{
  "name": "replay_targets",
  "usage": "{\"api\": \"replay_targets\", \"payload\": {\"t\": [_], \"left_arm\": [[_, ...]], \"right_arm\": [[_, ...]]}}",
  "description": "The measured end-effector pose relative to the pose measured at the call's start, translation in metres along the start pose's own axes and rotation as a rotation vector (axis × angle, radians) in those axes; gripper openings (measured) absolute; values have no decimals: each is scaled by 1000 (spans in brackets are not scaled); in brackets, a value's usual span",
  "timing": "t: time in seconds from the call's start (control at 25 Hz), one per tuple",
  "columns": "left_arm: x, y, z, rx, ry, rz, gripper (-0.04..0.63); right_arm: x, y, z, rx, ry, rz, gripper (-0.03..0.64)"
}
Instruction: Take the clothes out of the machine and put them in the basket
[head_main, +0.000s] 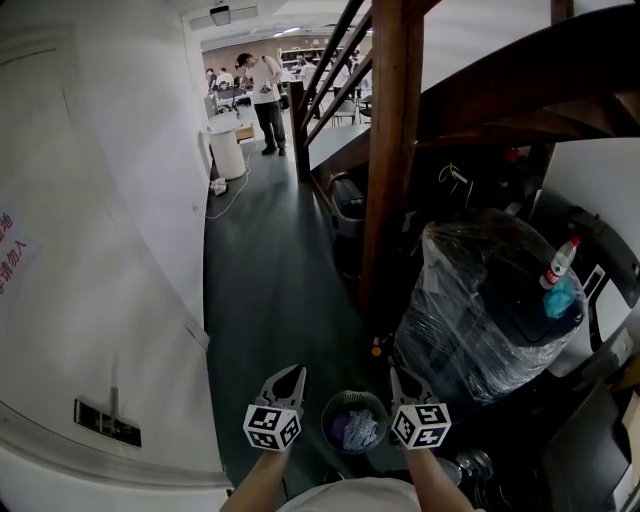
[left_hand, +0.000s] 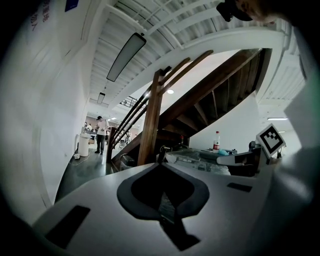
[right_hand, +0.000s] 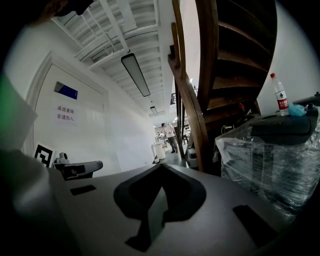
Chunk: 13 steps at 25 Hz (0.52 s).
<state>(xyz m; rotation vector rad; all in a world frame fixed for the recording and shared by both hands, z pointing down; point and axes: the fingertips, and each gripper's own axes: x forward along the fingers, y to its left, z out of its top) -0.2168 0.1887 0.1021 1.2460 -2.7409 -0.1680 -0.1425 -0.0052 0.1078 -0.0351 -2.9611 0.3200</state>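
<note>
In the head view a small round dark basket (head_main: 331, 412) stands on the floor just in front of me, with purple and white clothes (head_main: 358, 430) in it. My left gripper (head_main: 296, 371) hangs to its left and my right gripper (head_main: 396, 373) to its right, both above the floor and pointing forward. In the left gripper view, the left gripper (left_hand: 161, 164) has its jaws meeting at the tips with nothing in them. The right gripper (right_hand: 161, 165) is likewise shut and empty. A bulky dark machine wrapped in clear plastic (head_main: 480, 300) stands at the right.
A brown wooden stair post (head_main: 392, 150) rises straight ahead, with stairs overhead. A plastic bottle (head_main: 560, 262) and a blue cloth (head_main: 560, 298) lie on the wrapped machine. A white wall (head_main: 90, 250) runs along the left. Far down the corridor stand a person (head_main: 266, 90) and a white bin (head_main: 228, 150).
</note>
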Motion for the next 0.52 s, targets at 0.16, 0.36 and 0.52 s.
{"api": "replay_targets", "payload": {"t": [0.16, 0.36, 0.52], "left_arm": [[-2, -3, 7, 4, -11, -17, 20], [-5, -5, 13, 16, -28, -15, 20], [-7, -4, 14, 2, -34, -14, 20]], "right_arm": [[-1, 6, 5, -1, -5, 2, 6], [-1, 11, 6, -3, -6, 6, 5], [-4, 16, 8, -12, -3, 9, 6]]}}
